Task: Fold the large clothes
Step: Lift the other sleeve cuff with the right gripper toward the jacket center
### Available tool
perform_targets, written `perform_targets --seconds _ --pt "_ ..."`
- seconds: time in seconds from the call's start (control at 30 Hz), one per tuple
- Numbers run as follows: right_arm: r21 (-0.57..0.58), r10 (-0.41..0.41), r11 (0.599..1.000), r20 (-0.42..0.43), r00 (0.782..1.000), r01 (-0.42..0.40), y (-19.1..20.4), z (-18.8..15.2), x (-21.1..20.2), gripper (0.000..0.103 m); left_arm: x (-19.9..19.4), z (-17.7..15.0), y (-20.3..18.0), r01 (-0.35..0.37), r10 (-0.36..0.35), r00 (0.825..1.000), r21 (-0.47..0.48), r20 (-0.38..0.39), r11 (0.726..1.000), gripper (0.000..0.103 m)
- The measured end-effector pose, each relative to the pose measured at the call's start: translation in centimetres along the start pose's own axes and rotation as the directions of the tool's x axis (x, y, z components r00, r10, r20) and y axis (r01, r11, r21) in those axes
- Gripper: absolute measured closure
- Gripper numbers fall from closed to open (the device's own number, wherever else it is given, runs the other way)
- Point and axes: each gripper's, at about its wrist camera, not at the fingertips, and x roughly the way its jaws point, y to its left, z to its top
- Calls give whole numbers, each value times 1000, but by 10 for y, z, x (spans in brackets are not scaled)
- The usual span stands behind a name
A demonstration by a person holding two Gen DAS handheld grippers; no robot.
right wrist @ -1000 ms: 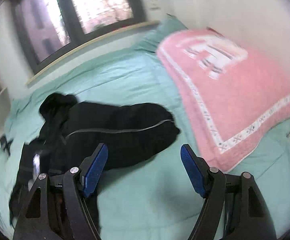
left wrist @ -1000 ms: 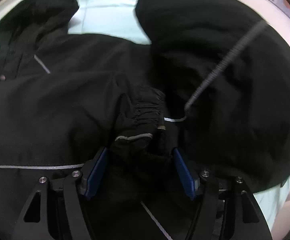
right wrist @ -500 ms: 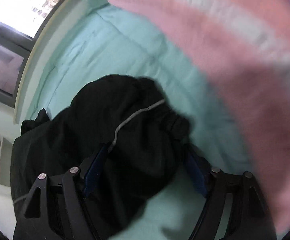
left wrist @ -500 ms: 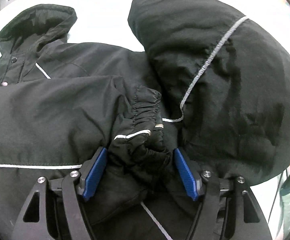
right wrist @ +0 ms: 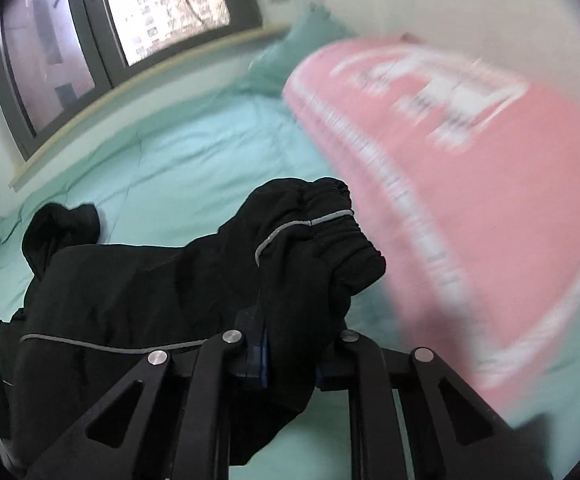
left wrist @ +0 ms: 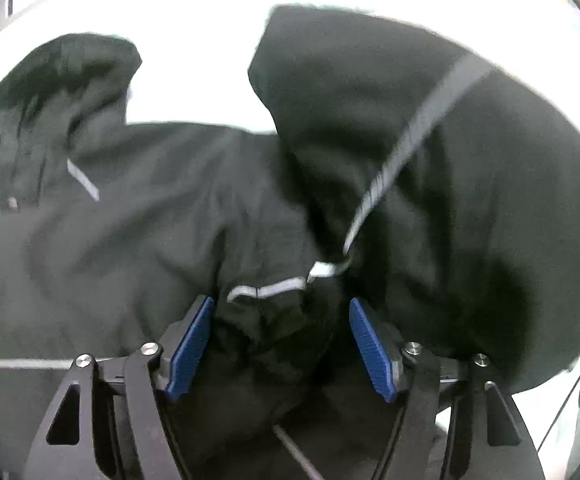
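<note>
A black hooded jacket (left wrist: 129,240) with thin reflective piping lies on a mint-green bed. In the left wrist view its elastic sleeve cuff (left wrist: 273,312) is bunched between the blue pads of my left gripper (left wrist: 277,344), which grips it wide. The hood (left wrist: 57,80) is at the upper left, and the other sleeve (left wrist: 450,200) bulges up at the right. In the right wrist view my right gripper (right wrist: 290,356) is shut on that other sleeve just below its gathered cuff (right wrist: 330,232), holding it above the bed. The jacket body (right wrist: 109,300) trails off to the left.
The mint-green sheet (right wrist: 189,160) stretches back to a window (right wrist: 129,20) and sill. A pink quilt (right wrist: 470,200) with white lettering covers the bed's right side, close to the raised cuff. A pale wall rises behind it.
My right gripper went from open over the bed to shut on the sleeve near its cuff, which is now raised. My left gripper rose slightly with its cuff still between the pads.
</note>
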Motion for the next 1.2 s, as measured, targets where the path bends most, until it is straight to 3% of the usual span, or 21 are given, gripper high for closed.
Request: perform_targets --seconds 0.1,0.2,0.3,0.33,0.37,0.4,0.47,0.57,0.67,0.87,1.03,1.2 --pt "-11 -88 996 51 995 89 -30 13 -39 85 -35 12 -21 63 -65 994 17 90 998 33" --pt "24 -192 981 74 979 191 -73 19 -64 85 -48 16 -48 124 -129 985 47 111 991 33" --pt "125 -143 982 6 990 141 -110 15 -64 85 -27 9 -74 127 -133 990 98 54 987 33" --pt "150 -152 977 -27 988 154 -119 10 -57 85 -11 6 -78 130 -131 991 99 2 987 33" --pt "164 -158 973 -53 986 165 -126 4 -50 85 18 0 -80 130 -121 986 76 -111 989 33" --pt "187 -144 970 -90 986 158 -133 -4 -39 85 36 -6 -79 119 -108 979 56 -171 991 33" --pt "201 -157 962 -145 977 185 -137 -13 -23 85 44 -11 -81 97 -84 983 71 -164 993 33" --pt "157 -186 965 -149 971 209 -130 -17 -20 85 28 -10 -85 120 -104 982 89 -160 989 33" --pt "135 -118 982 -112 987 133 -118 -14 -36 85 -3 -8 -69 181 -174 978 52 -117 982 33" --pt "0 11 1000 -50 999 -11 -26 2 -70 85 -83 -6 -15 221 -220 975 -13 12 975 33" --pt "-95 102 990 -40 994 -106 68 8 -82 85 -141 -16 49 115 -110 990 -58 94 992 33" --pt "-171 159 970 -75 984 -170 165 -3 -80 85 -185 -43 120 31 -13 991 -132 134 991 33"
